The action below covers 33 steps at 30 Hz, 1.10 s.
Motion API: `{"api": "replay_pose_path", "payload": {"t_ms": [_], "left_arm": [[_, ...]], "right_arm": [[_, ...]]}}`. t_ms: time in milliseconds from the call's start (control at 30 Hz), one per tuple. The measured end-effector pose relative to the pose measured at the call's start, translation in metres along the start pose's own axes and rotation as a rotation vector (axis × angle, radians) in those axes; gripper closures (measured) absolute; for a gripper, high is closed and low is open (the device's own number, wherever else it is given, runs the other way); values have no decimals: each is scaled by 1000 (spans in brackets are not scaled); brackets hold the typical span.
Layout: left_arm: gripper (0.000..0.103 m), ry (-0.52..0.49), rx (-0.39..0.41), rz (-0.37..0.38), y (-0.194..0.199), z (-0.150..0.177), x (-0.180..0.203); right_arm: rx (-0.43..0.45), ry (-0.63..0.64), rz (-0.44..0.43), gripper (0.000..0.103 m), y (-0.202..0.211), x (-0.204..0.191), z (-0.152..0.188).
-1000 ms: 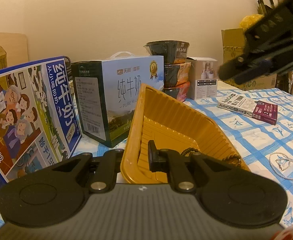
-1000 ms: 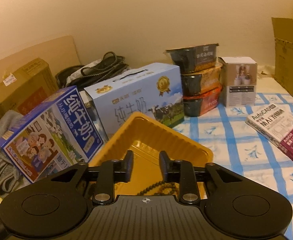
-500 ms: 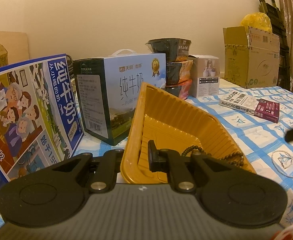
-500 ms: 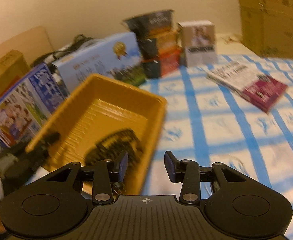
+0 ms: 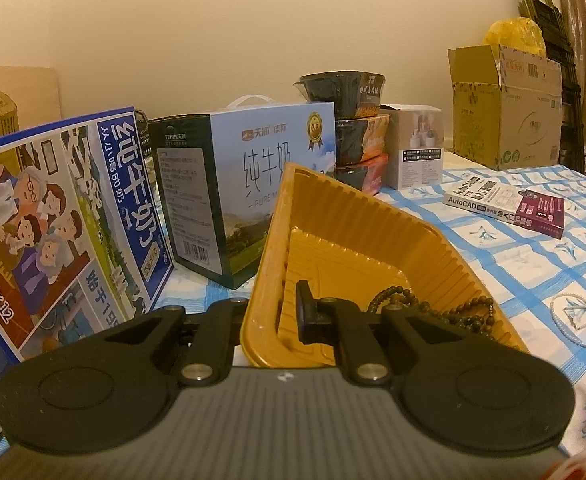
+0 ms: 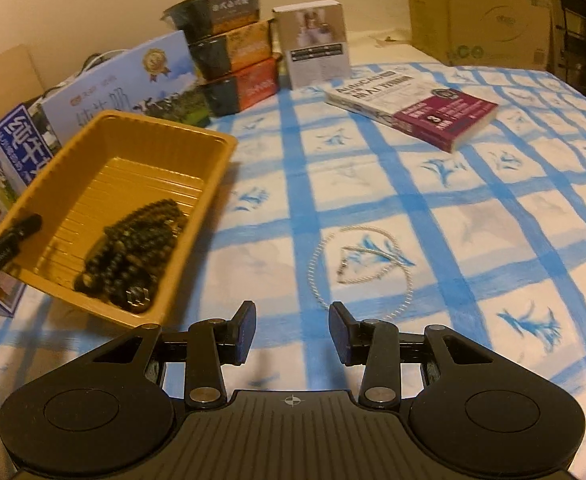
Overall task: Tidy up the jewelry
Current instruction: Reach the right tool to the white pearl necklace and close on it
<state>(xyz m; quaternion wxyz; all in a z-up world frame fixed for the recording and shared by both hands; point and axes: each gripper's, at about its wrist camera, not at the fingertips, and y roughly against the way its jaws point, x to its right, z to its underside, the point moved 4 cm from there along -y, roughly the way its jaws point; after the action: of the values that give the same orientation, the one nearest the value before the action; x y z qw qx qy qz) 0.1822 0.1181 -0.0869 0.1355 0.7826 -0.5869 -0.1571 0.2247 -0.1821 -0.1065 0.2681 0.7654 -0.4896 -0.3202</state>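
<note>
My left gripper is shut on the near wall of the yellow tray, which it holds tilted. One of its fingers shows at the tray's left rim in the right wrist view. A dark bead necklace lies heaped in the tray; from the left wrist its beads show at the low corner. A white pearl necklace lies on the blue-checked cloth right of the tray, also seen at the right edge. My right gripper hangs open just short of it, nothing between its pads.
Two milk cartons stand behind and left of the tray. Stacked food bowls and a small white box sit at the back. An AutoCAD book lies on the cloth; a cardboard box stands far right.
My right gripper has swung from above the tray down and to the right, over the cloth by the pearl necklace, with its jaws wider. The left gripper and the tray have not moved.
</note>
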Motion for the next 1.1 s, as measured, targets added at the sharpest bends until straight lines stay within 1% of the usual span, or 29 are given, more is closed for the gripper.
{"api": "replay_pose_path", "payload": {"t_ms": [67, 200, 400, 600, 733, 833, 900, 967, 1100], "left_arm": [[92, -2, 0, -1, 0, 0, 0], [92, -7, 1, -1, -1, 0, 0], [92, -7, 1, -1, -1, 0, 0], [92, -13, 0, -3, -2, 0, 0], [92, -14, 1, -2, -3, -1, -1], [92, -18, 1, -1, -4, -1, -1], [92, -20, 1, -1, -5, -2, -2], [92, -21, 1, -1, -5, -2, -2], [92, -19, 2, 1, -5, -2, -2]], "right_arm": [[-7, -3, 19, 62, -1, 7, 1], [-7, 4, 89, 62, 0, 26, 4], [3, -6, 143, 62, 1, 55, 1], [20, 13, 152, 62, -5, 70, -2], [27, 41, 125, 62, -17, 69, -5], [31, 75, 127, 63, -31, 68, -7], [30, 94, 134, 65, -40, 67, -9], [15, 105, 141, 76, -49, 68, -9], [-2, 111, 145, 79, -60, 70, -10]]}}
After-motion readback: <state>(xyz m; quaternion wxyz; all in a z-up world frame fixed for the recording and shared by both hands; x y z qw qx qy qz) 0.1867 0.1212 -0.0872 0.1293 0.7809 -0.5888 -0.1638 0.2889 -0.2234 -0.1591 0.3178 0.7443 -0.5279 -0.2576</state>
